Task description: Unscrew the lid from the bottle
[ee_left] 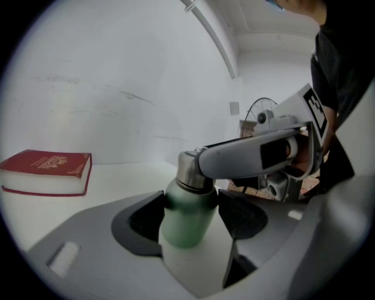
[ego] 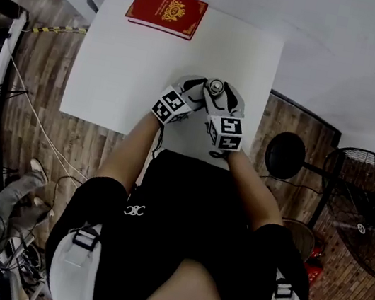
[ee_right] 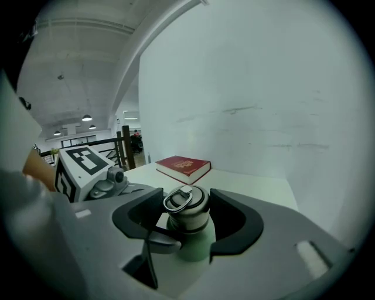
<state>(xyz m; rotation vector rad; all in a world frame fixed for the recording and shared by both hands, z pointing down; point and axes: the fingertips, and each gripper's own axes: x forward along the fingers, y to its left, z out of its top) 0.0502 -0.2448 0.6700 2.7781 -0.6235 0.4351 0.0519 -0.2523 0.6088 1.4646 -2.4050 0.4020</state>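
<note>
Head view: bottle (ego: 216,87) stands upright near the table's (ego: 117,61) near edge. My left claw (ego: 198,91) comes at it from the left, my right claw (ego: 219,101) from the near right.
Left gripper view: my left claw is clamped on the green body, long axis vertical.
Right gripper view: my right claw's pads sit against the lid (ee_right: 187,212), centred between them. I judge the twist runs about that upright axis.

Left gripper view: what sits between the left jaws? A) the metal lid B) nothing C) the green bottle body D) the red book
C: the left gripper has its pads closed on the green bottle body, below the metal lid.
</note>
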